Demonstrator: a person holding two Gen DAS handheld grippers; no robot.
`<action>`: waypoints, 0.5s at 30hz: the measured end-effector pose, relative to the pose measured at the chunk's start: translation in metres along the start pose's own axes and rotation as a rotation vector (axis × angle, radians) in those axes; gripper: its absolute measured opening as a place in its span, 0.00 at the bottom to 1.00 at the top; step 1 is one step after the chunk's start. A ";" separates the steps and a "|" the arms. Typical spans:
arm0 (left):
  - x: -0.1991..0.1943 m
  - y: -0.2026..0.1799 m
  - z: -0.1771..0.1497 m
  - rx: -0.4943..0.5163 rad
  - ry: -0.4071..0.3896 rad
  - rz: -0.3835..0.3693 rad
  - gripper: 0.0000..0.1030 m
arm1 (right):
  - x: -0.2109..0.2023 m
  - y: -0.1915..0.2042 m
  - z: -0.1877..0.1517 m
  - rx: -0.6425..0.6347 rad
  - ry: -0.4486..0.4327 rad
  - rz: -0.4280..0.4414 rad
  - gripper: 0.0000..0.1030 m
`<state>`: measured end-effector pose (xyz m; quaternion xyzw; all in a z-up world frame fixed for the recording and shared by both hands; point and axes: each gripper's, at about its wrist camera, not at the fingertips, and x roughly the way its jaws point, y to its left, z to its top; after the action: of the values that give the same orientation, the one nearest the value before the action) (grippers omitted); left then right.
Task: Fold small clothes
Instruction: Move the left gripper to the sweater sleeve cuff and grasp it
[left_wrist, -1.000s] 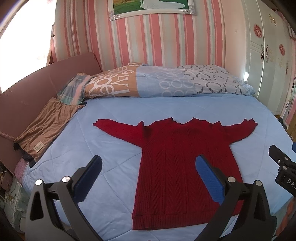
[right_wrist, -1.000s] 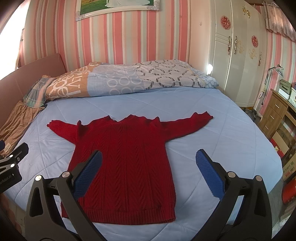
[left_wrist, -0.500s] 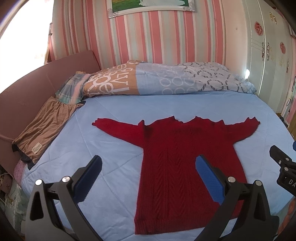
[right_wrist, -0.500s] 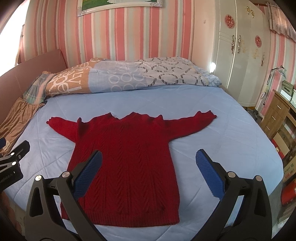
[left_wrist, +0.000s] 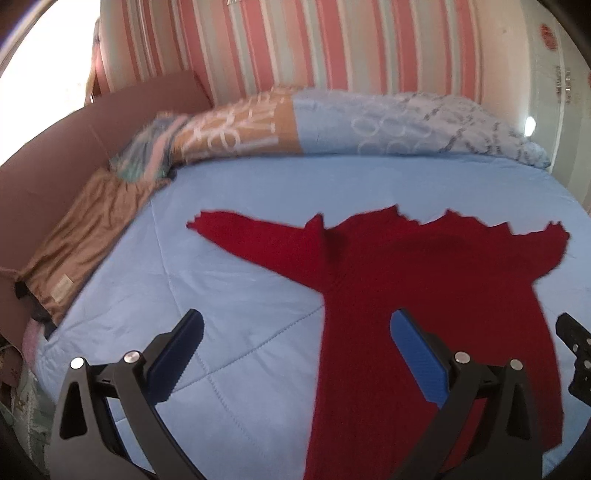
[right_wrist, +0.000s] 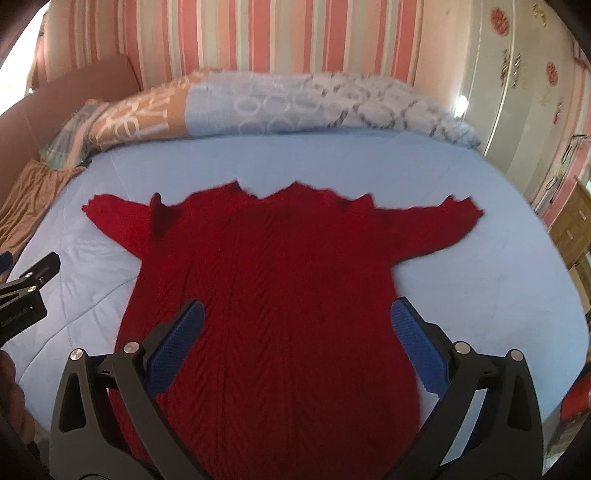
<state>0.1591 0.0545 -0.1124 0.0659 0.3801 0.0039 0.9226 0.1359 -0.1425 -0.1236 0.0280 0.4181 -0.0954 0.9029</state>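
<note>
My left claw (left_wrist: 295, 332): spread wide, nothing between the blue pads (left_wrist: 417, 354), hovering over the bed with one finger above bare cover and the other above the jumper's side
My right claw (right_wrist: 295, 325): wide apart too, gripping nothing, both fingers framing the jumper's lower body
Red jumper (right_wrist: 280, 295): lying flat on the bed, sleeves out to both sides, neck towards the pillows, hem nearest me
Blue bed cover (left_wrist: 221, 280): quilted seams showing, the jumper is spread across the middle of it
Only my left view shows: the brown cloth (left_wrist: 85, 236) bunched along the left edge of the bed, right down to a pale label on it, and the tip of my right claw poking in at the right edge (left_wrist: 576, 347)
Only my right view shows: the jumper's right sleeve (right_wrist: 443, 225) clear to its cuff, the wooden drawers (right_wrist: 572, 229) beyond the bed, and my left claw's black frame at the left edge (right_wrist: 26, 291)
Both views: patterned duvet (right_wrist: 295, 103) heaped at the head of the bed under pink striped wallpaper (left_wrist: 332, 40), white wardrobe (right_wrist: 517, 81) to the right
Sharpness: both pictures are smeared, so the knit pattern reads only faintly in the right view
</note>
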 end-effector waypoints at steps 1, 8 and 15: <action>0.017 0.004 0.004 -0.008 0.018 -0.005 0.99 | 0.014 0.004 0.006 0.004 0.013 0.005 0.97; 0.085 0.030 0.039 -0.030 0.085 0.020 0.98 | 0.066 0.039 0.053 -0.003 0.078 0.007 0.97; 0.108 0.075 0.093 -0.044 0.178 -0.007 0.98 | 0.072 0.071 0.115 -0.046 0.112 -0.016 0.97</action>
<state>0.3048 0.1239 -0.1134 0.0434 0.4608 0.0149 0.8863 0.2817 -0.0988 -0.1053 0.0092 0.4703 -0.0915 0.8777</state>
